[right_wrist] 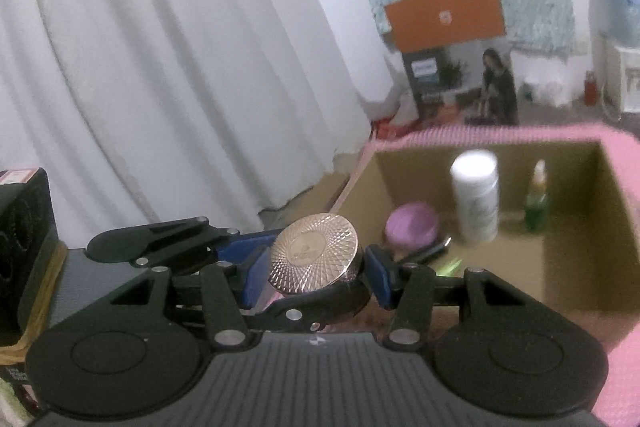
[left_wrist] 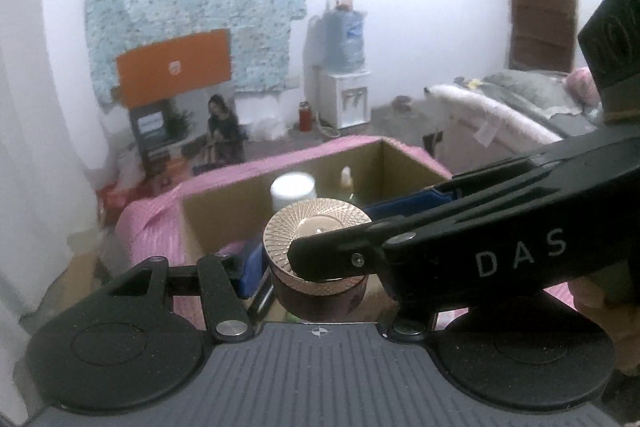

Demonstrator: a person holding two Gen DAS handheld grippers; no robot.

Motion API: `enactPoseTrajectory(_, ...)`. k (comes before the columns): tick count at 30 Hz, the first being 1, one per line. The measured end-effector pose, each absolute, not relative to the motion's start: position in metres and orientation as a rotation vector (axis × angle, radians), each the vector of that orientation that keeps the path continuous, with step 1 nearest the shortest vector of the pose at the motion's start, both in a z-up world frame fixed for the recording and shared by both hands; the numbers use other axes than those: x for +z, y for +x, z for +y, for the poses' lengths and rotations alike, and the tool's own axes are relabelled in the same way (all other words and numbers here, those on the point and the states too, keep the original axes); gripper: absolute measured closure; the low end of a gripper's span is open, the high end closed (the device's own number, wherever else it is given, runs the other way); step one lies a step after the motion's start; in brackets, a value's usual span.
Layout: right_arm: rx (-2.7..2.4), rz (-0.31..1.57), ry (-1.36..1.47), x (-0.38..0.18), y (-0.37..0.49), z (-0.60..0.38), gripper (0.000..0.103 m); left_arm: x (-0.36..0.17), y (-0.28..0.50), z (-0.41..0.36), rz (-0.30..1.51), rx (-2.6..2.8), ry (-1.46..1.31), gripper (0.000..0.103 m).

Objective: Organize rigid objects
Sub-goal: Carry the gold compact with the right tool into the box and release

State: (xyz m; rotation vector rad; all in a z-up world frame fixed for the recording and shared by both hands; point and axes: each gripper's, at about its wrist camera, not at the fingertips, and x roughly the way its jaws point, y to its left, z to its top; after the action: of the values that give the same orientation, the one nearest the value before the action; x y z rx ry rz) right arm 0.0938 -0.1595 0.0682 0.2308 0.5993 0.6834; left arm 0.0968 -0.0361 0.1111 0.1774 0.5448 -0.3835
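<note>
The jar (right_wrist: 316, 257), dark-bodied with a patterned rose-gold lid, sits low in the centre of both views, in front of the open cardboard box (right_wrist: 576, 211) with the pink outside.

Both grippers crowd around it. The right gripper (right_wrist: 316, 275) has its blue pads against the jar's 2 sides, narrowly open and closed on it. The left gripper (left_wrist: 316, 267) has its left pad beside the jar, but the right gripper's arm hides its other finger, so I cannot tell whether it grips.

A likely risk is the jar tilting or slipping if the 2 grippers pull differently; the lid already looks tilted in the right view. Dropped into the box, it could topple the white bottle (right_wrist: 476, 199) or the green spray bottle (right_wrist: 536, 203) standing by the back wall, or strike the purple tub (right_wrist: 412, 223).

Readable writing: "DAS" on the right gripper's arm, lower right of the left view. The lid's embossed centre is too blurred to read.
</note>
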Motion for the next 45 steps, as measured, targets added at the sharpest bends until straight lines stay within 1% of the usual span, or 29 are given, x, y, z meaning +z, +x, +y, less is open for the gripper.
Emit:
enactPoseTrajectory(3, 0.660, 0.610, 0.228, 0.076, 0.115, -0.172, 0.048, 0.108, 0.125, -0.047, 0.582, -0.424, 0.160, 0.046)
enactPoseTrajectory(7, 0.623, 0.701, 0.246, 0.070, 0.157, -0.191, 0.048, 0.090, 0.164, -0.062, 0.693, -0.462, 0.130, 0.046)
enactPoseTrajectory(16, 0.594, 1.020, 0.343, 0.009, 0.241, -0.217, 0.048, 0.035, 0.215, -0.079, 0.954, -0.487, 0.095, 0.046)
enactPoseTrajectory(20, 0.597, 1.104, 0.358, -0.013, 0.257, -0.215, 0.048, 0.023, 0.226, -0.080, 1.032, -0.469, 0.088, 0.046)
enactPoseTrajectory(25, 0.599, 1.155, 0.335, -0.026, 0.264, -0.209, 0.047, 0.015, 0.234, -0.080, 1.101, -0.457, 0.059, 0.044)
enactPoseTrajectory(26, 0.599, 1.163, 0.328, -0.028, 0.265, -0.208, 0.048, 0.015, 0.235, -0.079, 1.100, -0.464, 0.045, 0.039)
enactPoseTrajectory(30, 0.606, 1.184, 0.343, -0.034, 0.269, -0.206, 0.047, 0.018, 0.232, -0.079, 1.082, -0.470, 0.040, 0.038)
enactPoseTrajectory(33, 0.605, 1.177, 0.352, -0.034, 0.269, -0.207, 0.047, 0.022, 0.229, -0.079, 1.062, -0.463, 0.042, 0.034)
enactPoseTrajectory(35, 0.602, 1.155, 0.351, -0.031, 0.267, -0.208, 0.046, 0.027, 0.226, -0.079, 1.033, -0.460, 0.045, 0.026)
enactPoseTrajectory(36, 0.602, 1.141, 0.349, -0.027, 0.265, -0.210, 0.045, 0.030, 0.224, -0.079, 1.017, -0.459, 0.045, 0.025)
enactPoseTrajectory(39, 0.589, 1.072, 0.333, -0.011, 0.256, -0.216, 0.040, 0.041, 0.215, -0.076, 0.971, -0.460, 0.042, 0.024)
enactPoseTrajectory(41, 0.583, 1.020, 0.326, 0.001, 0.248, -0.220, 0.037, 0.050, 0.206, -0.072, 0.933, -0.465, 0.041, 0.019)
enactPoseTrajectory(45, 0.571, 0.924, 0.322, 0.026, 0.225, -0.232, 0.032, 0.064, 0.187, -0.064, 0.865, -0.477, 0.040, 0.015)
